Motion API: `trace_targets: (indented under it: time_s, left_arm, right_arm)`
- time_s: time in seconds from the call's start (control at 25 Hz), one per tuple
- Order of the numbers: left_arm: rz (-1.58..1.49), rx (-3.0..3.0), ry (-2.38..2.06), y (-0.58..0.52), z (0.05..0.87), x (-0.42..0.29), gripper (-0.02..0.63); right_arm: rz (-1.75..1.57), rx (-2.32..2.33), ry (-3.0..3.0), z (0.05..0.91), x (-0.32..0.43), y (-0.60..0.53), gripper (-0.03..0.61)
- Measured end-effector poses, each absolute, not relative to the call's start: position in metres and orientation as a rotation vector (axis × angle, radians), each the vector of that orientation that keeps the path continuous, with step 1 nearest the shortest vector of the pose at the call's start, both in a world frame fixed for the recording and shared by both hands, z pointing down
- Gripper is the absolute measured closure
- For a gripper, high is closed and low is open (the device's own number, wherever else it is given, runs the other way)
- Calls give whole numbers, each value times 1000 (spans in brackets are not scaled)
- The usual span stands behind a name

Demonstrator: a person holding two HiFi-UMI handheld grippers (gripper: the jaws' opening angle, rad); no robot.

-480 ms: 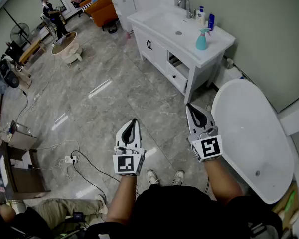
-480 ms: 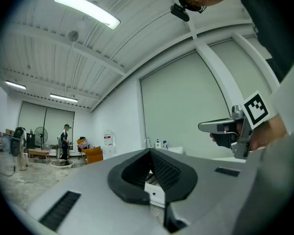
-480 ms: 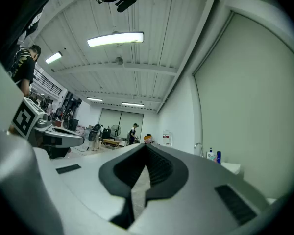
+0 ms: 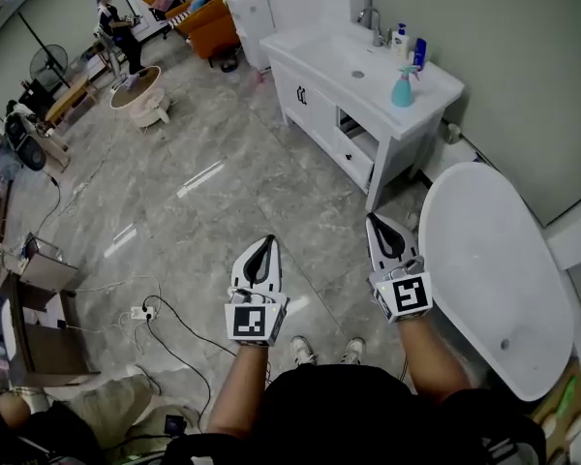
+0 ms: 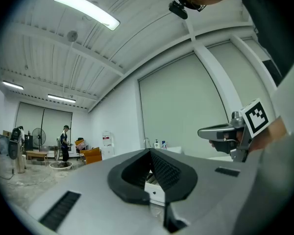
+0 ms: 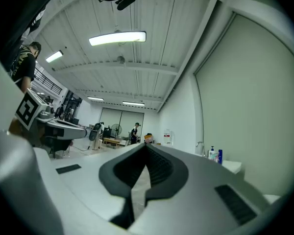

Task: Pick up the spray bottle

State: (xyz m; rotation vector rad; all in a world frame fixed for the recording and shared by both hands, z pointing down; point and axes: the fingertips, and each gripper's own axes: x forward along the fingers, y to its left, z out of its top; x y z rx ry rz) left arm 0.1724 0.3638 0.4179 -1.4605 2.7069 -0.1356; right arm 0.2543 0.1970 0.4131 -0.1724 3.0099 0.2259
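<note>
The teal spray bottle [image 4: 402, 86] stands upright near the right end of the white vanity top [image 4: 436, 85], beside two other bottles [image 4: 410, 45] and the tap, far ahead of both grippers. My left gripper [image 4: 265, 240] and right gripper [image 4: 372, 218] are held side by side over the marble floor, both pointing toward the vanity. Each one's jaws are closed to a point with nothing between them. In the left gripper view the left gripper [image 5: 150, 151] has its pads together, with the right gripper [image 5: 220, 131] level beside it. The right gripper [image 6: 146, 147] likewise has its pads together.
A white bathtub [image 4: 494, 260] lies at the right, close to my right arm. Cables and a power strip [image 4: 138, 311] trail over the floor at the left. Further back are a round low table [image 4: 138, 90], an orange chair [image 4: 213, 22] and a standing person [image 4: 116, 22].
The head view has shifted a little, so the vanity and bottle sit slightly further right. Both grippers stay shut, side by side, in about the same place.
</note>
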Motion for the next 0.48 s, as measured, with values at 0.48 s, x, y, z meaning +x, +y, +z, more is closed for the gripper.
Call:
trace_targets:
  time_s: [0.48]
  left_arm:
    - [-101,-1480,2658,387,408,155,617]
  right_arm:
    - [317,-209,2949,392,245,228,578]
